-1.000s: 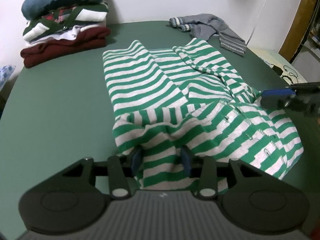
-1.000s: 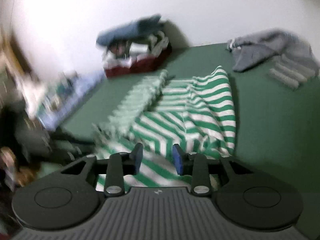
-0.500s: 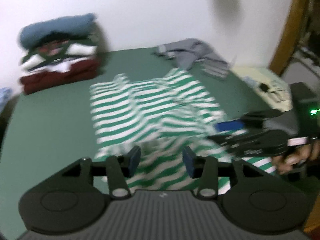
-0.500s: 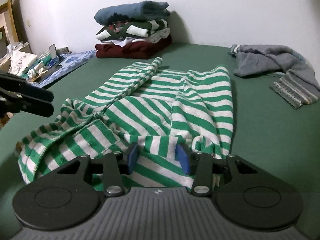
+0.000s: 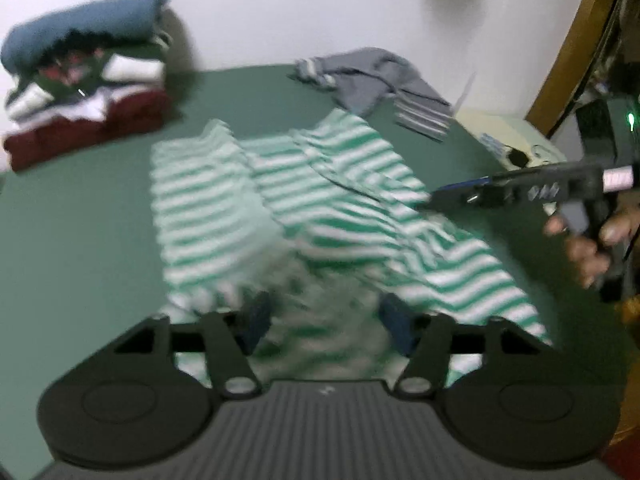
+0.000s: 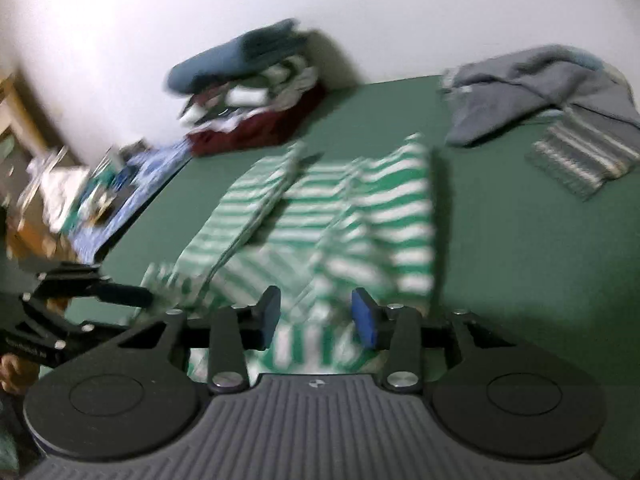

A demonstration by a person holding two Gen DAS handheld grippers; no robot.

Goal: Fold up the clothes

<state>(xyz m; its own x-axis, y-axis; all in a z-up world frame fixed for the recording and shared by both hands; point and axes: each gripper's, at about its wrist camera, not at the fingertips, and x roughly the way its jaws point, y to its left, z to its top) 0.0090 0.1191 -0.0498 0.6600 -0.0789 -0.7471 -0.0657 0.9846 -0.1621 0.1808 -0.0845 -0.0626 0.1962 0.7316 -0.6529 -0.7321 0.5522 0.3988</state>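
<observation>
Surface: green table point(image 5: 80, 216), white wall behind.
Shirt: my green-striped shirt point(image 5: 320, 200) lies mid-frame, rumpled.
Left gripper point(image 5: 326, 316): jaws just widened, cloth loose between them (blurry).
Right gripper point(image 6: 316, 316): apart over hem; grip unclear.
Writing: pink label, unreadable.

Green-white striped garment point(image 5: 320, 204) rumpled, partly folded lengthwise, lying mid green surface point(image 5: 80, 240).

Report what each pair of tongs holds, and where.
Right tongs pinch the striped shirt by a bunched fold at its near edge. Left tongs hold nothing: their jaws have just been opening, shirt cloth loose between them.
</observation>
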